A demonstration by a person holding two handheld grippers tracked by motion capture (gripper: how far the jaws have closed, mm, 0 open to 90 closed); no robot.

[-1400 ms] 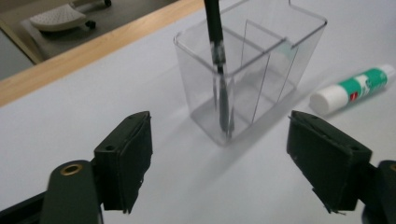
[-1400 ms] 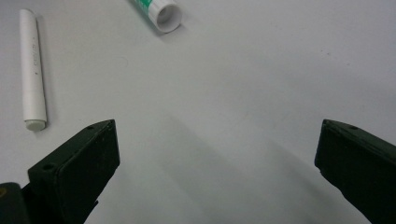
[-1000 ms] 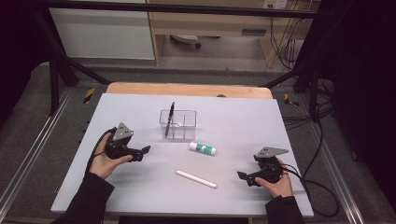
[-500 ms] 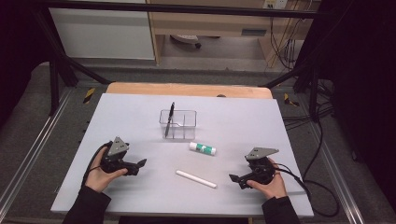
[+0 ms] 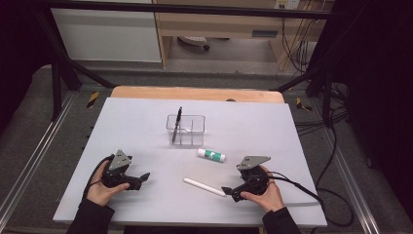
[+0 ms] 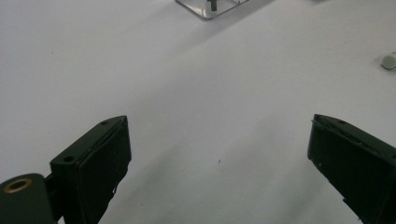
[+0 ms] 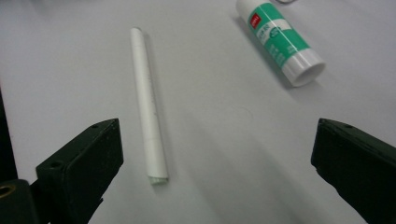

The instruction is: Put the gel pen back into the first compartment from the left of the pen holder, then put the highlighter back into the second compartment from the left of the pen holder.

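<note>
A white stick (image 5: 204,186) (image 7: 148,106) lies flat on the white table, near its front edge. A green-and-white glue stick (image 5: 211,155) (image 7: 279,39) lies just behind it. A clear box (image 5: 185,130) (image 6: 210,6) stands mid-table with a black pen (image 5: 176,124) leaning in it. My right gripper (image 5: 230,192) (image 7: 219,186) is open, its jaws wide apart, right by the white stick's near end. My left gripper (image 5: 142,178) (image 6: 219,186) is open over bare table at the front left, with nothing between its jaws.
The table top (image 5: 253,124) has a wooden strip along its far edge. Black cables (image 5: 311,195) trail off the right side. Metal rails (image 5: 29,161) run along the floor at both sides.
Both grippers have drawn back toward the front edge of the table. The right one has also shifted left, up to the white stick's end.
</note>
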